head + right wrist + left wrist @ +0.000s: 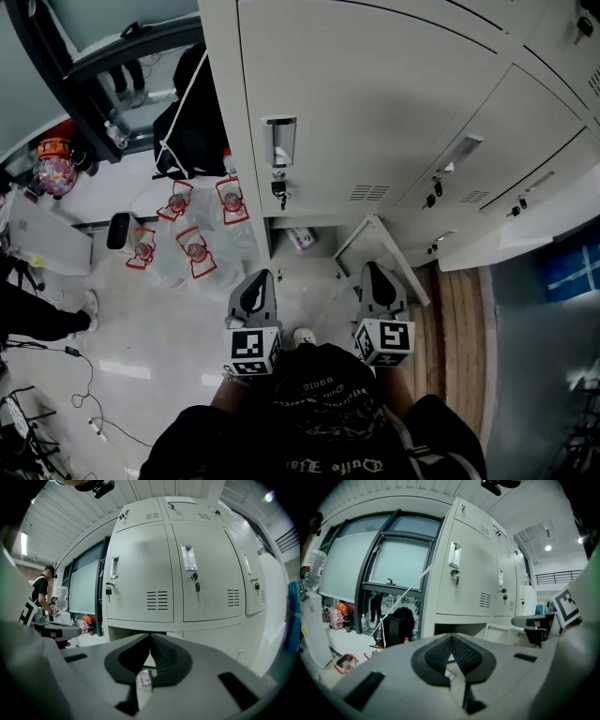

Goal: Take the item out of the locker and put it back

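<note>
- The item [302, 238] is a small white packet with pink print. I judge it light and fairly stiff, a card or wrapper carton that would dent under a hard squeeze.
- Its printed faces look smooth, so I expect it to slide a little on the metal floor of the locker if pushed from one side only.
- If I need to grip it, I would take it across its two narrow sides near the middle, with gentle pressure. Its exact shape is too small for me to make out.
- It lies inside the open bottom compartment [323, 232], near the left wall, with the door [380, 255] swung out to the right. That fits an item waiting to come out and equally one already put back.
- My left tongs [258, 281] are clenched tip to tip on nothing, and the left gripper view shows the pads meeting [451, 641].
- My right tongs [375, 274] are also clenched and empty, with their pads together [150, 641].
- Both tongs hover outside the compartment, well apart from the packet, which sits ahead of them and between their two lines of aim.
- Each gripper view shows the packet only through the gap under the closed tips [144, 679], far beyond them and touching neither.
</note>
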`<state>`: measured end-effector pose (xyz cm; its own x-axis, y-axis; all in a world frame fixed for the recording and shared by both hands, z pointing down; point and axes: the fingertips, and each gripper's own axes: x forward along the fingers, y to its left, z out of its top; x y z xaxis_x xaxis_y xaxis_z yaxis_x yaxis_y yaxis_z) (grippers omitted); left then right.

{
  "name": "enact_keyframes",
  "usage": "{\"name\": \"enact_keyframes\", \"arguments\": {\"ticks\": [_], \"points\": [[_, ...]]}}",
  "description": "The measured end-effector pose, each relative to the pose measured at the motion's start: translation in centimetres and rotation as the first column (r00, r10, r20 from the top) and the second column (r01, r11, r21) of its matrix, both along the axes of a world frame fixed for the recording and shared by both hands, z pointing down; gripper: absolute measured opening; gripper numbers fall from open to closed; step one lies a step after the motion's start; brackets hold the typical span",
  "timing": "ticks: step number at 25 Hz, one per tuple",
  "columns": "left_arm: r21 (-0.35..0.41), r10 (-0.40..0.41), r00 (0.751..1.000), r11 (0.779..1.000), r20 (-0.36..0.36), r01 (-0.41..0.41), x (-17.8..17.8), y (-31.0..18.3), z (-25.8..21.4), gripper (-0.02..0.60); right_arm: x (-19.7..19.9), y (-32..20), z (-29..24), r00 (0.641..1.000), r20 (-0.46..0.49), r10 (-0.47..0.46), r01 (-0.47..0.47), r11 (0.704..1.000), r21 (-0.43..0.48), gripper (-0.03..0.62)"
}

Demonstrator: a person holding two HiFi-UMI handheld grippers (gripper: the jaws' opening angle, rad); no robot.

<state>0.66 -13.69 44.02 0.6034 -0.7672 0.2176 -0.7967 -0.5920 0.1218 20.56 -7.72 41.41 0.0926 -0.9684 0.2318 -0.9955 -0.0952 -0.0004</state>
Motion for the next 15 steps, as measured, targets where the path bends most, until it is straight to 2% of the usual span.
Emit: {"name": "enact_keyframes", "arguments": {"ticks": [15], "points": [[0.005,-0.030,1.000,1.000,0.008,0.030,-0.50,0.32,0.06,0.006,-0.48,-0.58,-0.01,0.999,-0.019,-0.035,0.035,0.999,0.008,0.003]]}}
